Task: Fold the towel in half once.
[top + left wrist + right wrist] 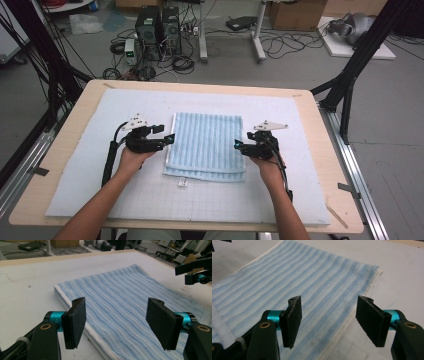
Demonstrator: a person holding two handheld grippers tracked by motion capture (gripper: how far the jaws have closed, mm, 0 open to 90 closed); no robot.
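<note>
We have a folded blue striped towel point(206, 145) lying flat in the middle of the white mat point(100, 190), its layers stacked with white edges showing along the near and left sides. Our left gripper point(171, 139) sits at the towel's left edge and our right gripper point(236, 145) at its right edge. Both stand open with nothing between the pads; in the gripper views the towel lies past the jaws, not in them.

We judge the towel light, soft and limp. It will sag and unfold if lifted from one layer, and terry gives the pads good friction. We would pinch through all the layers at the side edges, near the corners, so the stack stays together.
</note>
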